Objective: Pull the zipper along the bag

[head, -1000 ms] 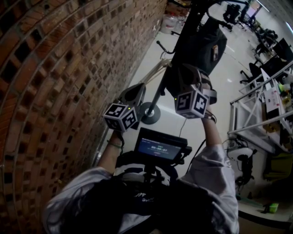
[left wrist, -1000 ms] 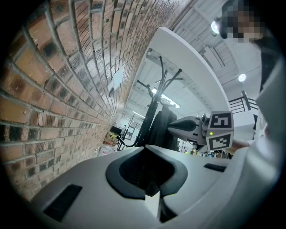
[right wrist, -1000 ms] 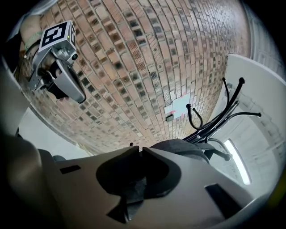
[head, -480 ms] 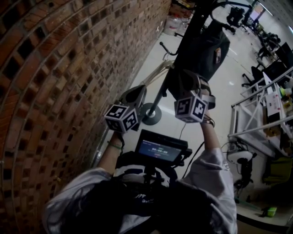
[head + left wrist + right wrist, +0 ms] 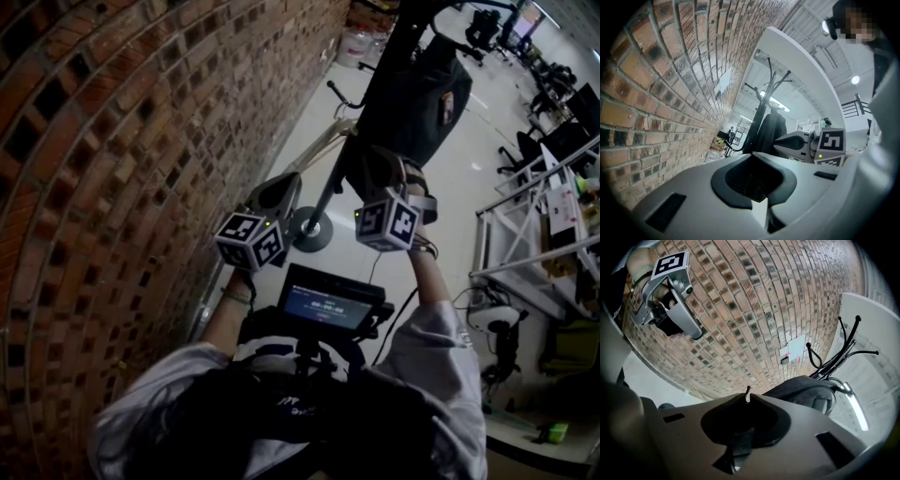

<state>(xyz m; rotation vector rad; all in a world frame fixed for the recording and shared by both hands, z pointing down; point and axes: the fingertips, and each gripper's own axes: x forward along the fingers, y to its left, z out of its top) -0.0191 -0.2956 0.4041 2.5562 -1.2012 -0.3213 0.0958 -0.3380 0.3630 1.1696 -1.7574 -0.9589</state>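
A dark bag [image 5: 412, 94] hangs on a black coat stand [image 5: 328, 183]. My right gripper [image 5: 375, 161] is pressed against the bag's lower part. In the right gripper view a small metal zipper pull [image 5: 747, 393] sticks out between the tips of the nearly closed jaws, which are opening slightly. The bag's grey fabric [image 5: 801, 389] lies just beyond the pull. My left gripper [image 5: 279, 186] hangs apart to the left near the wall, shut and holding nothing. From the left gripper view the bag [image 5: 771, 133] is straight ahead, with the right gripper [image 5: 778, 147] beside it.
A brick wall [image 5: 141, 141] runs close along the left. The stand's round base [image 5: 309, 230] rests on the pale floor below the grippers. Metal-framed desks [image 5: 534, 234] and office chairs [image 5: 562, 103] stand at the right. A small screen [image 5: 328, 302] sits at my chest.
The right gripper has slid a little lower along the bag, toward me. The left gripper has barely moved.
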